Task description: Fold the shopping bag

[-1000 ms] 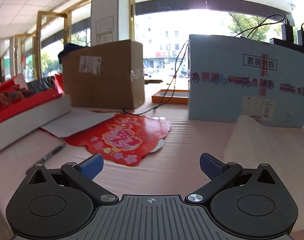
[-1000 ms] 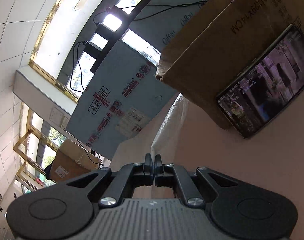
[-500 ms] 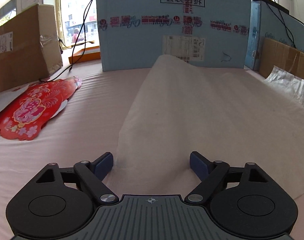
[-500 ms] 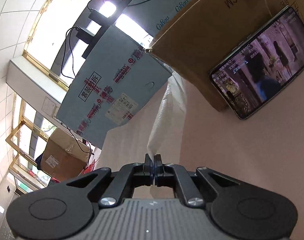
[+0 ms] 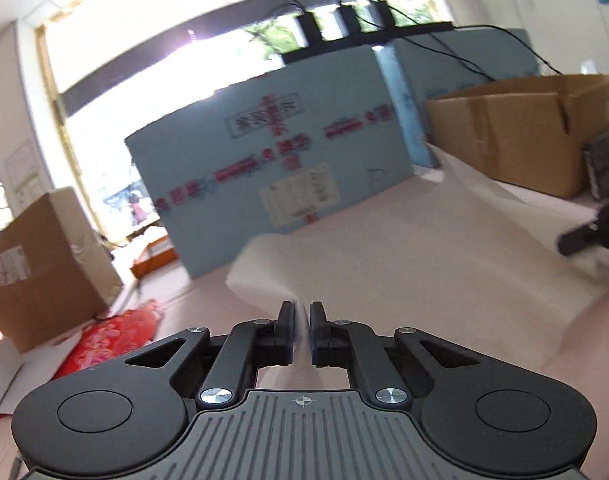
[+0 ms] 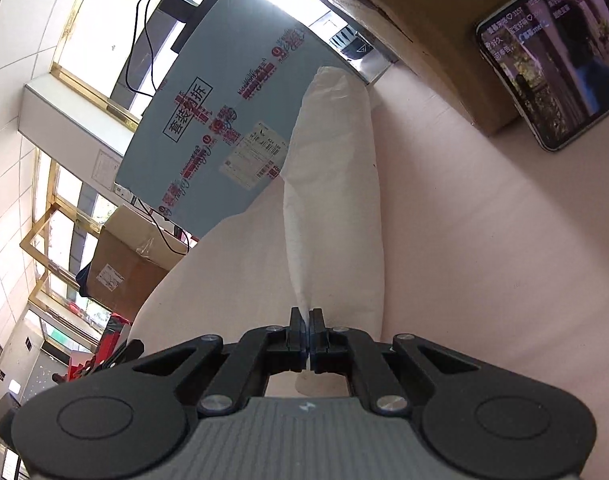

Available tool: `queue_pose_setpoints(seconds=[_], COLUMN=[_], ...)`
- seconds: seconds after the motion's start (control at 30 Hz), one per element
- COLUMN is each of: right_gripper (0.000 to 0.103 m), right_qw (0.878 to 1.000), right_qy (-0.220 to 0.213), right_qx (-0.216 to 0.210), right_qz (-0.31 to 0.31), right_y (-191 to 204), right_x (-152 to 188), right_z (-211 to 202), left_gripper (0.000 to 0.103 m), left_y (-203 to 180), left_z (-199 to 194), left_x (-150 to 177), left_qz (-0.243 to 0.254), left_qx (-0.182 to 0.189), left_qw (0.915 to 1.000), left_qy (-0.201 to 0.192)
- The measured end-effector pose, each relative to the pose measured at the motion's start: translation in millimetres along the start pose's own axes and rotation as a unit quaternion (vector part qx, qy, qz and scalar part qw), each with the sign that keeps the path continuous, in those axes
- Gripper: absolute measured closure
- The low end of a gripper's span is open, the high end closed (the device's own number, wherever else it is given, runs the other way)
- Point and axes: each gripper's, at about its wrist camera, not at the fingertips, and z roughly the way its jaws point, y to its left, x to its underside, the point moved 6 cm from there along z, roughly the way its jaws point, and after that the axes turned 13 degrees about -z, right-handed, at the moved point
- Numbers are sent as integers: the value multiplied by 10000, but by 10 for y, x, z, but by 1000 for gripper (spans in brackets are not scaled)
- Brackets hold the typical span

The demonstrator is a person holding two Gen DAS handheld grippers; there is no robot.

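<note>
The white shopping bag point(image 5: 424, 248) lies spread on the pink table and is lifted at two places. My left gripper point(image 5: 301, 310) is shut on the bag's near left edge, with a thin fold of white showing between the pads. In the right wrist view the bag point(image 6: 332, 184) rises as a long ridge from my right gripper point(image 6: 306, 314), which is shut on its near end. The right gripper's dark finger point(image 5: 580, 238) also shows at the far right of the left wrist view, on the bag's other side.
A large blue box point(image 5: 272, 160) stands behind the bag. Brown cardboard boxes stand at the right point(image 5: 516, 132) and the left point(image 5: 44, 264). A red paper sheet point(image 5: 112, 340) lies at the left. A lit phone point(image 6: 556, 52) leans on the right box.
My left gripper swung right from the red paper to the bag's edge, rolled, and closed on it. My right gripper stayed shut on the bag and sank a little.
</note>
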Motion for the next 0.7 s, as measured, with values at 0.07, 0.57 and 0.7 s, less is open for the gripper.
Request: queue_pose_setpoints(seconds=[0.07,0.57,0.7], right_gripper=[101,101,101], right_qw=[10000,10000,9998], right_qy=[16,57,-28], right_qx=[-26,61,185], right_qz=[-5,-42,-21], right_y=[3,-17,-50], right_x=[14,11,-19], right_z=[0,-19,-71], left_gripper=[96,22,18], left_y=[14,906,882], left_z=[94,390,550], left_x=[143,44,-45], left_qz=[-123,-1643,-1409], left_qx=[142,-998,-1124], left_qw=[9989,9805,9825], left_qy=[428,419,478])
